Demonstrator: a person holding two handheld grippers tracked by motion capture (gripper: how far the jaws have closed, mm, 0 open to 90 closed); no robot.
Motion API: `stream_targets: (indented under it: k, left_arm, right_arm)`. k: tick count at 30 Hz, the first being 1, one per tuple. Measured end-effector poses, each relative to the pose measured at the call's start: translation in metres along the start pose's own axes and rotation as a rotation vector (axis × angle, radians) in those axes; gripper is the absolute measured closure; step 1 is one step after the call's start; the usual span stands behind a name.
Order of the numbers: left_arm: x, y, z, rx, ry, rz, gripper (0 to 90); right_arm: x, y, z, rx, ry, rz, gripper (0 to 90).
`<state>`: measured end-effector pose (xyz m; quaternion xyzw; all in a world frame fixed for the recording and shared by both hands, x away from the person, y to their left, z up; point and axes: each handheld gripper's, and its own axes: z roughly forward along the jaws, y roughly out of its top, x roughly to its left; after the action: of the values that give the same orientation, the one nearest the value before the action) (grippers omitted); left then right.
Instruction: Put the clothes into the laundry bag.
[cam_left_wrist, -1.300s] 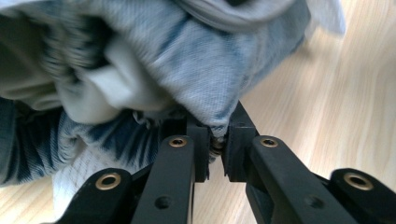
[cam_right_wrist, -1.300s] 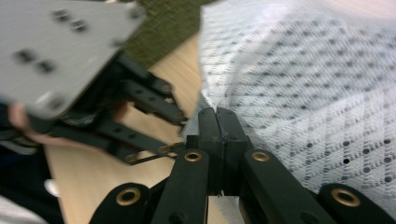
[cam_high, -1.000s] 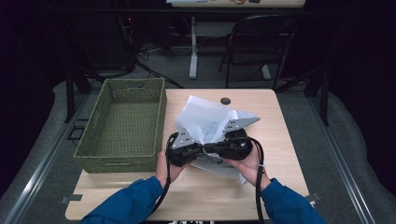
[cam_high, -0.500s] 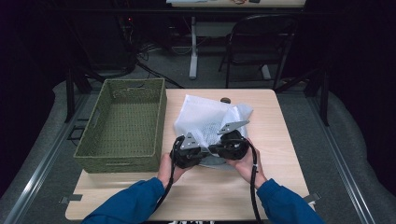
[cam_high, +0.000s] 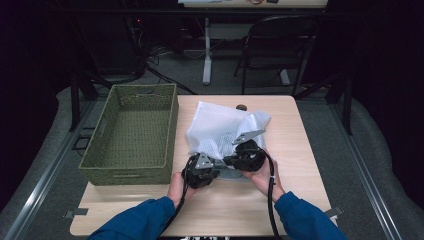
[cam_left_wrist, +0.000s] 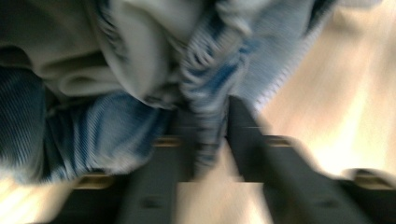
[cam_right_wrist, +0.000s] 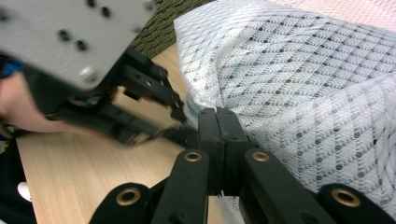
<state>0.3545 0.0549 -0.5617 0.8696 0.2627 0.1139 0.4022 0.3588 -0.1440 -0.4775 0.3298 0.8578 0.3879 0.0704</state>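
Both grippers, left and right, have sunk toward the counter since a second ago, lowering the mesh bag, which lies at 3 o'clock of the basket. Each gripper's fingers are clamped on the bag's near edge; the left's have just been closing on it. No writing is readable.
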Motion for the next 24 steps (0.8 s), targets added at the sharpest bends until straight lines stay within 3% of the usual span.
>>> stream_targets:
  k: [2,3,6,10,12,15,17,21,24]
  left_arm:
    - [0.006,0.006,-0.001,-0.034,-0.021,-0.06,86.0]
    - [0.008,0.009,-0.004,-0.053,-0.029,-0.076,86.3]
    - [0.013,0.025,-0.023,-0.137,-0.029,-0.114,86.5]
    - [0.012,0.04,-0.043,-0.213,-0.027,-0.08,86.4]
    - [0.01,0.044,-0.047,-0.225,-0.02,-0.069,86.3]
    - [0.01,0.04,-0.038,-0.174,-0.007,-0.064,86.3]
    - [0.013,0.035,-0.029,-0.131,-0.009,-0.069,86.1]
    - [0.016,0.028,-0.02,-0.09,-0.004,-0.072,83.3]
    - [0.016,0.027,-0.022,-0.044,0.015,-0.044,71.2]
  right_arm:
    - [0.0,0.0,-0.001,-0.014,0.033,0.004,90.0]
    - [0.002,0.001,-0.003,-0.035,0.072,0.003,90.0]
    - [0.017,0.007,-0.014,-0.081,0.098,-0.045,90.0]
    - [0.027,0.013,-0.03,-0.164,0.154,-0.069,90.0]
    - [0.026,0.014,-0.033,-0.17,0.144,-0.069,90.0]
    - [0.014,0.009,-0.022,-0.105,0.08,-0.015,90.0]
    - [0.006,0.003,-0.007,-0.03,0.015,-0.013,90.0]
    - [0.002,-0.001,0.008,0.031,-0.01,-0.017,90.0]
    - [0.002,-0.001,0.01,0.037,-0.014,-0.018,90.0]
